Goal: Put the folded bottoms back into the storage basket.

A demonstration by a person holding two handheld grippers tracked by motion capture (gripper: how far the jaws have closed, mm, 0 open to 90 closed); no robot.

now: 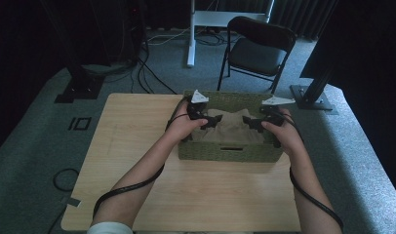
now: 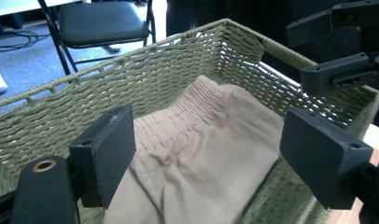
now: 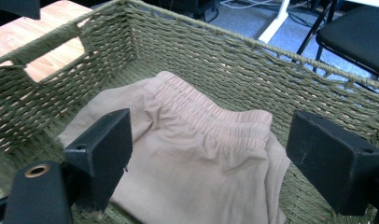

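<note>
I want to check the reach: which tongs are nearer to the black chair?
Right. The right tongs are over the basket's end below the chair; the left tongs are farther left.

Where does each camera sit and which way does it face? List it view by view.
High view: above the person's side, looking forward and down on the table; both forearms, left claw, right claw.
Left gripper view: on the left claw, facing into the basket; own jaws.
Right gripper view: on the right claw, facing the basket; own jaws.
Shared: the folded beige garment.
</note>
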